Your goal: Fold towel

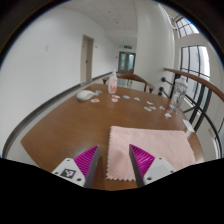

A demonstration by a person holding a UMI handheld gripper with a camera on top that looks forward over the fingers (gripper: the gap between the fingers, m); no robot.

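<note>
Now the gripper (113, 163) hovers with fingers open at the pink towel (150, 146), lower right on the table (70, 125): soft, light, floppy, probably best pinched at the near edge.

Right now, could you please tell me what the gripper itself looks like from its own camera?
The gripper shows two fingers, each with a bright magenta, triangular pad on its inner face. Their outer faces are pale grey with small dark square markings. No cables, sleeve or hand show. The fingers stand apart over the pink towel.
</note>
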